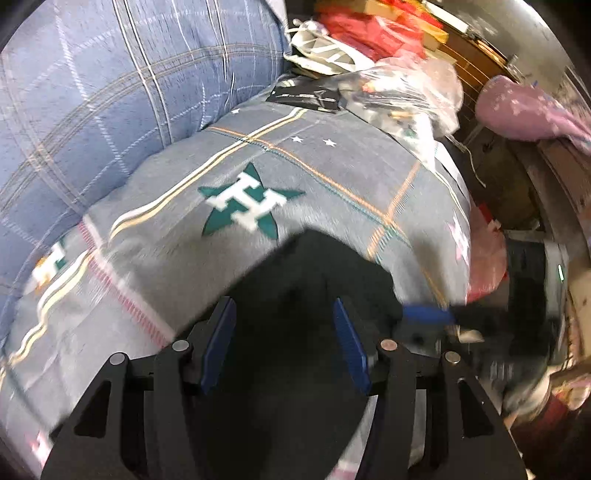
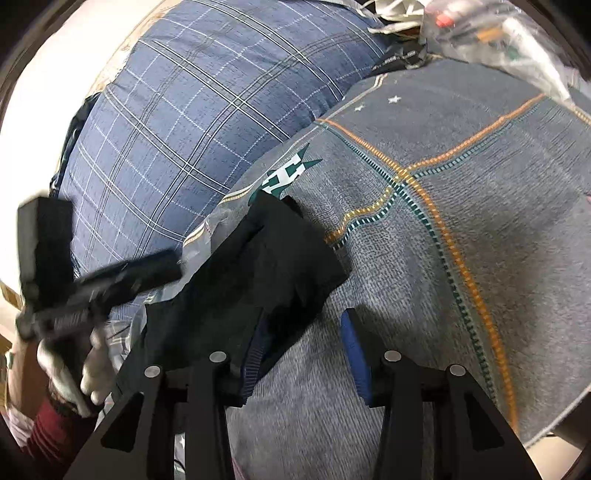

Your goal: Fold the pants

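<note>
The black pants (image 1: pixel 314 295) lie folded on a grey bed sheet (image 1: pixel 177 236) with a green star print. In the left wrist view my left gripper (image 1: pixel 284 343) is open just above them, the dark cloth showing between its blue pads (image 1: pixel 221 343). In the right wrist view the pants (image 2: pixel 258 273) form a dark bundle left of centre. My right gripper (image 2: pixel 303 354) is open, its left pad (image 2: pixel 255 365) at the bundle's near edge, its right pad over bare sheet (image 2: pixel 443 258). The left gripper's body (image 2: pixel 92 288) shows blurred at the left.
A blue plaid pillow (image 1: pixel 110 92) lies behind the pants, and it also fills the upper left of the right wrist view (image 2: pixel 207 122). Plastic bags (image 1: pixel 406 96), red cloth (image 1: pixel 369 29) and a pink garment (image 1: pixel 524 107) clutter the far right. The bed edge drops at the right.
</note>
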Available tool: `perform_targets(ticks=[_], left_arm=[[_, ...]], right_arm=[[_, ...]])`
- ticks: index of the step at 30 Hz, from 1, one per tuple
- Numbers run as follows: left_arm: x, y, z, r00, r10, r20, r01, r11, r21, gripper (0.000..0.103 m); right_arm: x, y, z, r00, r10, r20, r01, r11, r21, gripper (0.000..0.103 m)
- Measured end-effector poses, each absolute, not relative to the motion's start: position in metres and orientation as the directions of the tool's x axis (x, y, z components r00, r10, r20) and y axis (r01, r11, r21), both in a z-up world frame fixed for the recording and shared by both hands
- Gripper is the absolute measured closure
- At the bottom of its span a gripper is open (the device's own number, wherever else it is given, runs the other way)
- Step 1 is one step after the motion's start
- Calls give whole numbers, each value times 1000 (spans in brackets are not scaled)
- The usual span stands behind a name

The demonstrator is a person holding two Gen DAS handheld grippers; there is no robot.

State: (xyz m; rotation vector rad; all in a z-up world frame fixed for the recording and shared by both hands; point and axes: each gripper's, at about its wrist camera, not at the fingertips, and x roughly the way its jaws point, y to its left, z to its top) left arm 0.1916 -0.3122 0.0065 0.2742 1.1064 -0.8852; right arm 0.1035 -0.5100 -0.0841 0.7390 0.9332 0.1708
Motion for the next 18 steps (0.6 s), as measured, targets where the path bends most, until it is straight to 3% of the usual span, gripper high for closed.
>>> perform_targets(ticks=[8,9,11,15,17,18], left_arm=[[220,-365,-32,31,-469,-883,774,570,-276,49],[216,-370,-36,29,-460,-888,788,557,-263,46],[209,-378,-36,46,-470,-881,812,531,-241,28],[202,-385,-40,53,-466,-883,824,520,-225,29],[205,-381,-40,60,-461,-885,819,530,-221,42],[209,-377,-39,40,-470,-882,806,537,-250,43]], right_arm=[[124,-493,-82,624,374,-687,151,804,575,57],[124,-493,-82,629,371,-683,154,802,577,55],[124,-492,-83,640,374,-671,159,790,592,50],[122,-491,-85,666,360,-653,179,773,609,49],[116,-495,-85,677,344,-650,213,754,621,51],[113,-497,-84,682,329,-654,228,753,617,51]])
